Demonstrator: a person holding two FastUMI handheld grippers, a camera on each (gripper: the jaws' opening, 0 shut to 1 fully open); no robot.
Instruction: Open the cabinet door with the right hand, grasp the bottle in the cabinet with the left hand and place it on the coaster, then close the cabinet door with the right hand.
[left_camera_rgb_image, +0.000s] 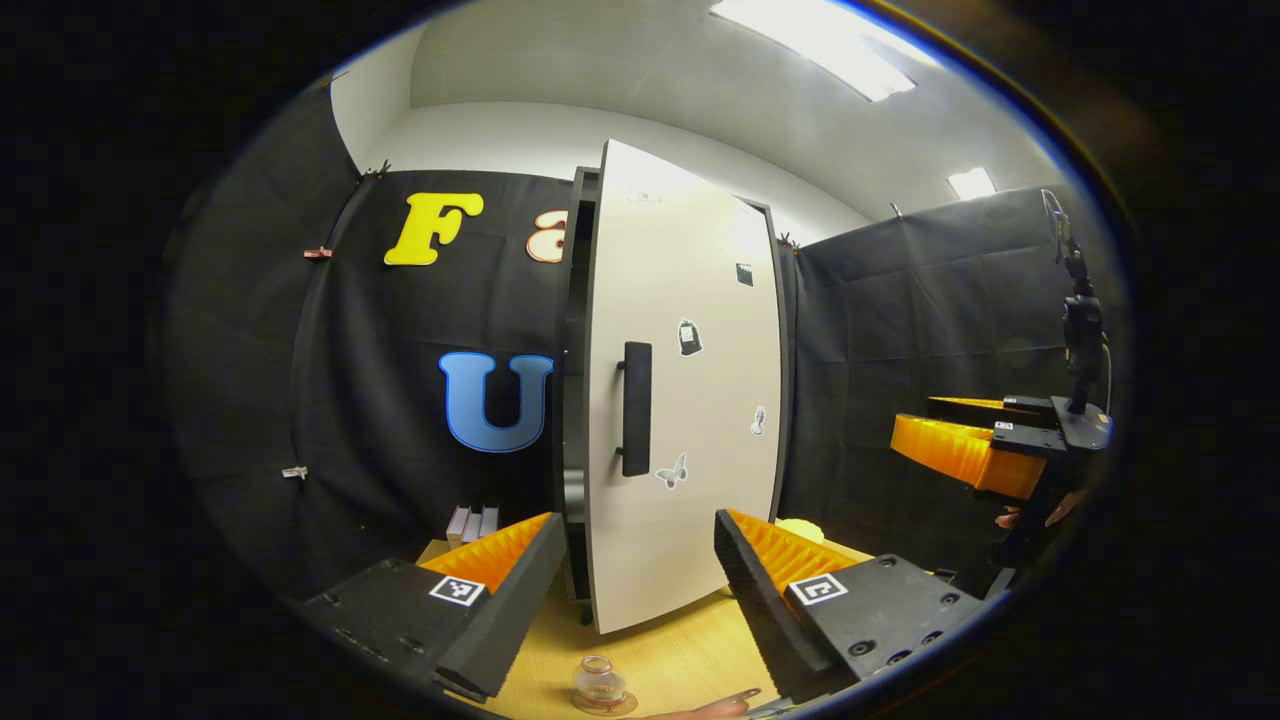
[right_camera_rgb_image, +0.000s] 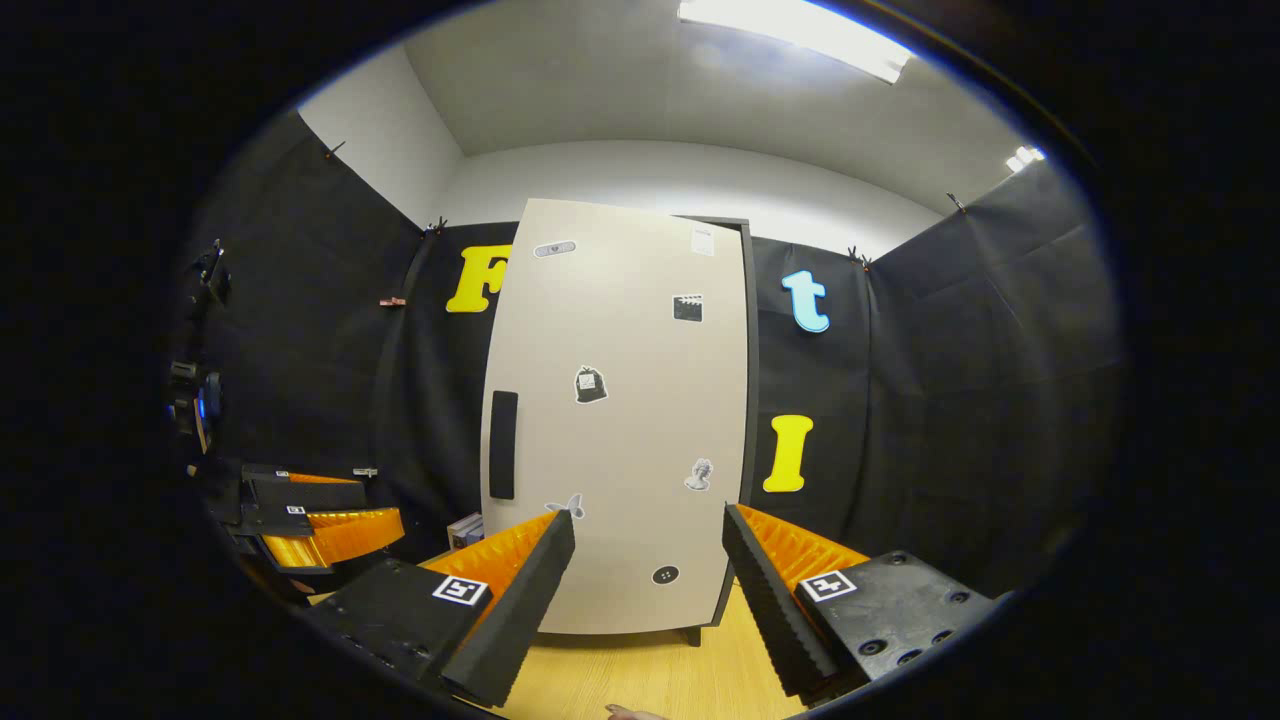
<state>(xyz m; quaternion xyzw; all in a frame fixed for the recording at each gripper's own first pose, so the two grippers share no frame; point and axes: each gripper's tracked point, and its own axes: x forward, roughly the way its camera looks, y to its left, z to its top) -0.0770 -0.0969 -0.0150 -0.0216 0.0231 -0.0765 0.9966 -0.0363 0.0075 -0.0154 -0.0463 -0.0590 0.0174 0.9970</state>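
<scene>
Both grippers (left_camera_rgb_image: 632, 575) (right_camera_rgb_image: 648, 575), jaws wide, hover over a wooden tabletop (left_camera_rgb_image: 690, 650) before the cabinet door (left_camera_rgb_image: 690, 400).

This is a staged recording booth, not a home: black cloth walls (right_camera_rgb_image: 950, 380) clipped up under a plain white ceiling with strip lights (right_camera_rgb_image: 800, 30), a lone sticker-covered cabinet (right_camera_rgb_image: 620, 420) on a wooden tabletop (right_camera_rgb_image: 640, 670), and a camera on a stand (left_camera_rgb_image: 1080, 320).

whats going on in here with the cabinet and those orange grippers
A person holds a gripper in each hand before a white cabinet door. The left gripper and right gripper are both open, holding nothing. The bottle already stands on the coaster on the table, and the door is nearly shut.
</scene>
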